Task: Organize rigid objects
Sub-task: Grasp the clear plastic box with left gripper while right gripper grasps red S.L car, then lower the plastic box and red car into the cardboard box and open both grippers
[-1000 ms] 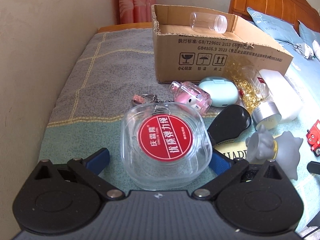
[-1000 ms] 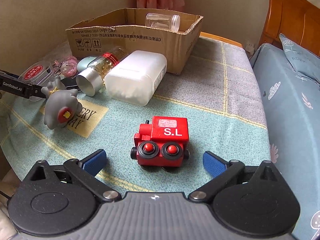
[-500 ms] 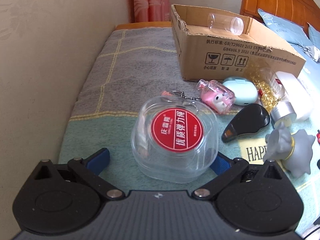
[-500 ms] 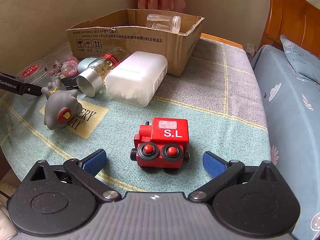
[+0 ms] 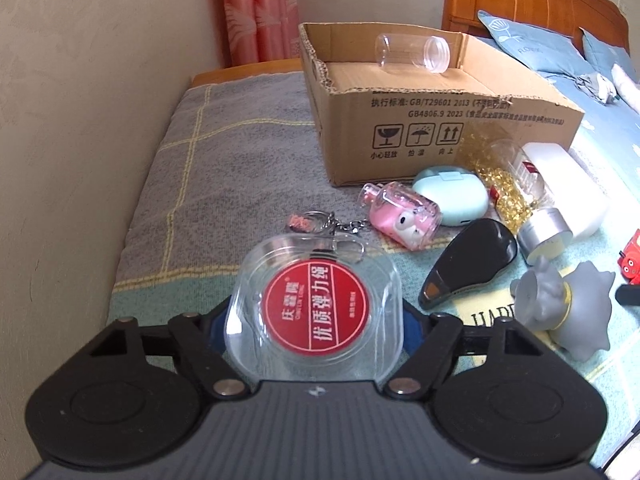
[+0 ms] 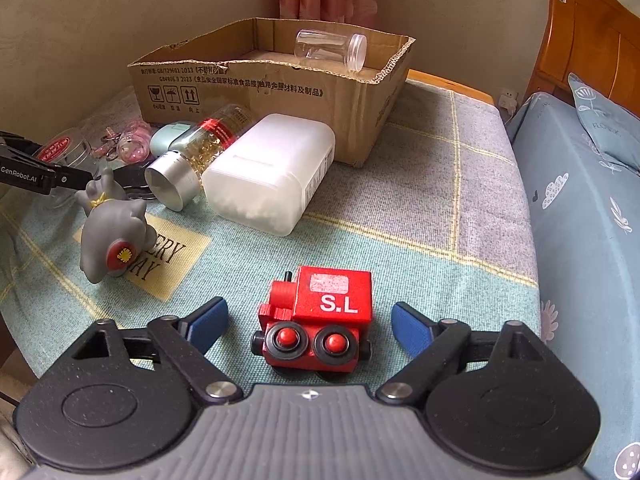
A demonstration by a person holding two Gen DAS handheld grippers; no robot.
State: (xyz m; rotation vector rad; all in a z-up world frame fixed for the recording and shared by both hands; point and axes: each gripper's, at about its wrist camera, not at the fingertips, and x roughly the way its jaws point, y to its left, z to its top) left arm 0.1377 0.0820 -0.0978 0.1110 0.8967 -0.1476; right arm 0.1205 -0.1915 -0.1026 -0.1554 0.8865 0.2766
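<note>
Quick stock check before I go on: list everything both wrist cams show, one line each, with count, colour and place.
cardboard box: 1, brown, far end of the mat
clear jar: 1, transparent, on its side in the box
round case: 1, clear with red label, between the left jaws
pink keychain: 1, before the box
mint case: 1, beside the keychain
black fob: 1, right of the round case
gold-bead bottle: 1, silver cap, lying down
white container: 1, against the bottle
grey figurine: 1, on the mat
toy train: 1, red, between the right jaws, untouched
left gripper: shut on the case
right gripper: open
</note>
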